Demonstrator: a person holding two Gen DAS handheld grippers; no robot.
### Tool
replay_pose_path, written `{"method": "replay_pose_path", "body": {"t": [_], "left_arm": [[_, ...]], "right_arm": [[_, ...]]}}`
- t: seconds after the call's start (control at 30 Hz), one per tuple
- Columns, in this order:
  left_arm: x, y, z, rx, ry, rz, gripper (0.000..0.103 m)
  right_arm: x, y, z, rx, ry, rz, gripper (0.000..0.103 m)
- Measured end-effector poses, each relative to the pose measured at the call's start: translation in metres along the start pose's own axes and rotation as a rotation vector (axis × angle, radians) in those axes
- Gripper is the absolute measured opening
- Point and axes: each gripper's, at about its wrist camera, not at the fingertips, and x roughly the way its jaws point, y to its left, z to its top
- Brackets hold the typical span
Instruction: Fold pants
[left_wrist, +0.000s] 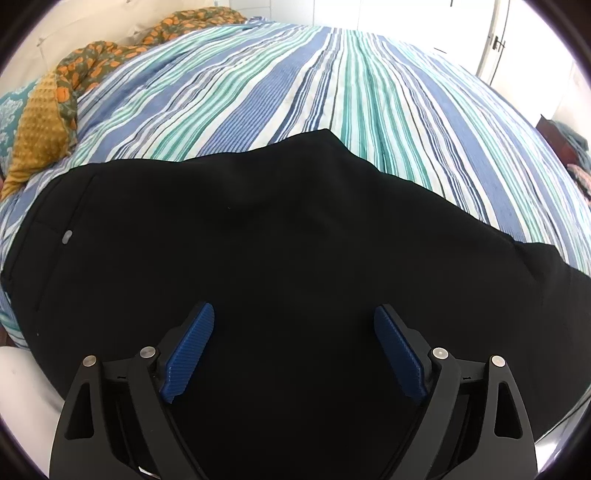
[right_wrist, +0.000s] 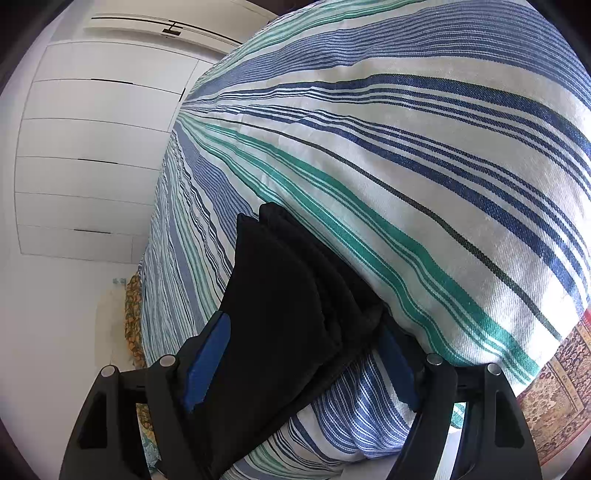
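Observation:
Black pants (left_wrist: 258, 236) lie spread on the striped bedspread (left_wrist: 295, 81), waist end to the left with a small grey button (left_wrist: 67, 237). My left gripper (left_wrist: 293, 350) is open just above the dark cloth, blue pads (left_wrist: 192, 350) wide apart and holding nothing. In the right wrist view a folded black pant leg (right_wrist: 280, 295) lies on the striped bedspread (right_wrist: 406, 184). My right gripper (right_wrist: 303, 365) is open with its jaws on either side of the leg's end; the right blue pad (right_wrist: 400, 369) presses down beside the cloth, partly hidden by it.
An orange-patterned blanket with a mustard lining (left_wrist: 55, 103) is bunched at the bed's far left. White wardrobe doors (right_wrist: 92, 147) stand beyond the bed. A patterned rug (right_wrist: 554, 387) lies on the floor at the right. A door (left_wrist: 498, 40) is at the back right.

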Motion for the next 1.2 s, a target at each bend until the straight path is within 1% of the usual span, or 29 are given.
{"method": "replay_pose_path", "body": {"t": [0.17,0.3,0.4,0.5,0.67,0.93,1.03,1.1,1.13,1.2], "left_arm": [[0.001,-0.002,0.0,0.011,-0.003,0.013,0.092],[0.0,0.0,-0.002,0.017,-0.005,0.008,0.092],[0.002,0.0,-0.002,0.019,-0.002,0.013,0.094],[0.005,-0.001,-0.001,0.017,0.005,0.021,0.097],[0.005,-0.003,-0.001,0.026,0.01,0.036,0.097],[0.008,-0.004,-0.001,0.022,0.015,0.066,0.099],[0.008,-0.004,-0.001,0.022,0.011,0.066,0.099],[0.007,-0.003,-0.001,0.024,0.008,0.065,0.099],[0.007,-0.003,-0.002,0.026,0.006,0.063,0.099],[0.007,-0.002,-0.003,0.029,-0.001,0.059,0.099]], "right_arm": [[0.0,0.0,0.0,0.008,-0.005,-0.009,0.078],[0.004,0.007,-0.001,-0.013,0.0,-0.042,0.078],[0.005,0.01,-0.002,-0.02,-0.001,-0.058,0.078],[0.006,0.01,-0.002,-0.016,-0.004,-0.059,0.078],[0.008,0.009,-0.003,0.003,-0.009,-0.052,0.078],[0.007,0.008,-0.001,-0.003,-0.001,-0.055,0.078],[0.005,0.004,0.0,0.007,-0.004,-0.031,0.078],[0.004,0.0,0.001,0.02,-0.001,0.003,0.079],[0.002,-0.003,0.002,0.031,0.001,0.031,0.08],[-0.002,-0.011,0.006,0.057,0.012,0.117,0.081]]}}
